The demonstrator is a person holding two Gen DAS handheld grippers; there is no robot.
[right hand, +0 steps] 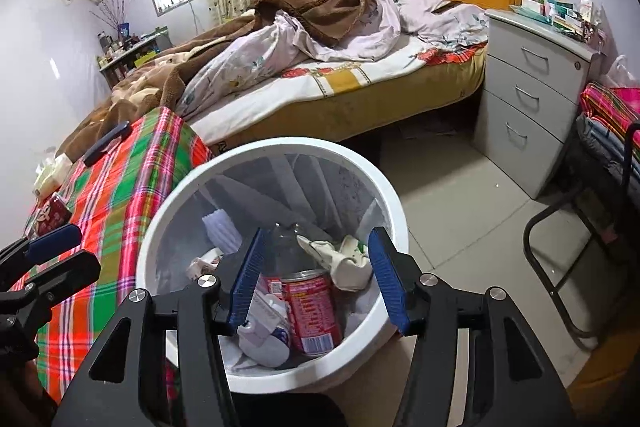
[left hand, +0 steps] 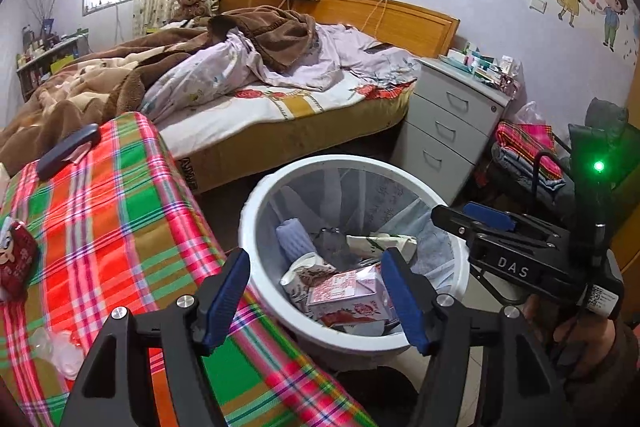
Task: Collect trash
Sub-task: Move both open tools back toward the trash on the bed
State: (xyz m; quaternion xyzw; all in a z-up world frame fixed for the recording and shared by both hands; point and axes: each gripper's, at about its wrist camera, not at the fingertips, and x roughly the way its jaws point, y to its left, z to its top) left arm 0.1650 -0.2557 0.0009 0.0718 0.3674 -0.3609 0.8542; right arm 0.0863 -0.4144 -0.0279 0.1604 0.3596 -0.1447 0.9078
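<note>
A white-rimmed bin (right hand: 372, 171) with a clear liner stands on the floor beside a table under a checked cloth (left hand: 120, 227). Inside it lie a red can (right hand: 314, 311), crumpled white paper (right hand: 348, 263) and a pink carton (left hand: 348, 295). My right gripper (right hand: 316, 281) hangs open over the bin; its pads stand clear of the can below. My left gripper (left hand: 314, 301) is open too, at the bin's near rim, with nothing between its fingers. On the cloth lie a red packet (left hand: 16, 259), clear plastic wrap (left hand: 56, 347) and a dark flat object (left hand: 68, 151).
An unmade bed (left hand: 280, 99) fills the room behind the bin. A grey drawer cabinet (right hand: 528, 107) stands right of it. A black-framed chair (right hand: 560, 227) with folded clothes is at the far right. Tiled floor (right hand: 460, 195) lies between the bin and the cabinet.
</note>
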